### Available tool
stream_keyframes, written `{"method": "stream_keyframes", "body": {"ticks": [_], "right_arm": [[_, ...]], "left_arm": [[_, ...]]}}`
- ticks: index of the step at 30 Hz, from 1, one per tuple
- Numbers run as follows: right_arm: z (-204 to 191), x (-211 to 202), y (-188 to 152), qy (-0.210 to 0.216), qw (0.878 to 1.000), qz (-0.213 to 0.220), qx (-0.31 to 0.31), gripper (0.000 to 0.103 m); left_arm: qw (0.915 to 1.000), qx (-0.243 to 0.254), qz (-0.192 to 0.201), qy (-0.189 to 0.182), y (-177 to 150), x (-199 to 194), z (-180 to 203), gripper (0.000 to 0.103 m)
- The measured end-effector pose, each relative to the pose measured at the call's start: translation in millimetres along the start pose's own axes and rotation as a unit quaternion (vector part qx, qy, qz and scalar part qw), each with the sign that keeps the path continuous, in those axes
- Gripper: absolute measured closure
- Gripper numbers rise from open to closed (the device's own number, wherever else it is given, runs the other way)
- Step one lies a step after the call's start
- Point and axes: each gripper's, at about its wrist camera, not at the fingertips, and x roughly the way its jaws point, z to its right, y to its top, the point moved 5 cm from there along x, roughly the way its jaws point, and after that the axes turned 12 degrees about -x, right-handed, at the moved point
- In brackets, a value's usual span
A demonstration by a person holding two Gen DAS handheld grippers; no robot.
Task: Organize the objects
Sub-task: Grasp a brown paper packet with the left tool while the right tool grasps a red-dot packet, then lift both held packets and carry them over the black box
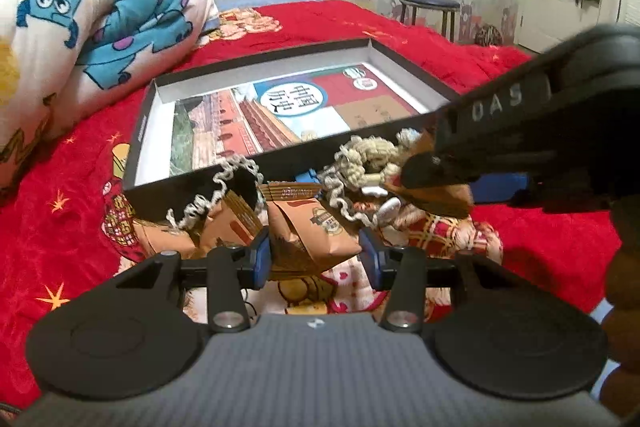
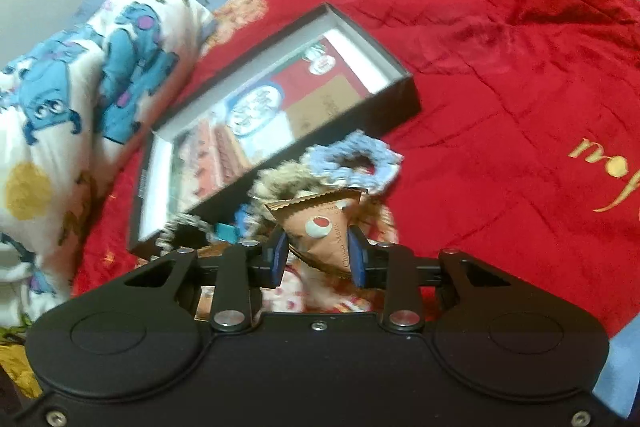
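Left tongs [image 1: 316, 257] grip a tan snack packet [image 1: 310, 231] btwn the blue pads, low over the bed w/ its red blanket [image 1: 420, 39]. Just left of that packet lie more tan packets [image 1: 224, 223] w/ a grey-white scrunchie [image 1: 216, 195] draped over them. Right tongs [image 2: 317, 254] are clenched on another tan packet [image 2: 320, 227], printed "Choco Magic", held pointing up and tilted. In the left wrist view the right tongs [image 1: 420, 173] come in from the right, over a cream scrunchie [image 1: 368, 159] and the pile there.

Just beyond the pile, toward the far side, sits a shallow black box [image 1: 144, 123], open side up, white inner walls, a printed sheet w/ a red building and a blue-rimmed round label flat inside. Its near wall touches the pile. In the right wrist view the black box [image 2: 400, 103] is blurred; a light blue scrunchie [image 2: 352, 163] lies just at its near edge, a fuzzy beige one beside that.

Far left: a rolled quilt [image 1: 100, 19] w/ blue monster print. Far right, off the bed: a dark stool [image 1: 428, 7] by a peeling wall.
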Motion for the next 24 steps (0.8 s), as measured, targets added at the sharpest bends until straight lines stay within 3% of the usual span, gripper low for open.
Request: {"method": "stream_keyframes", "body": {"ticks": [2, 12, 24], "right_arm": [[-7.7, -0.3, 5.5, 0.023, 1.000, 0.010, -0.008, 0.073], [-23.4, 13.8, 37.4, 0.060, 0.996, 0.047, -0.042, 0.073], [-39.5, 18.2, 67.6, 0.120, 0.985, 0.097, -0.077, 0.073]], "left_arm": [[0.9999, -0.004, 0.008, 0.004, 2.9, -2.6, -2.5, 0.054], [0.9991, -0.026, 0.030, 0.013, 22.4, -8.2, -19.7, 0.054], [0.9967, -0.032, 0.067, 0.032, 100.1, -20.1, -82.3, 0.054]]}}
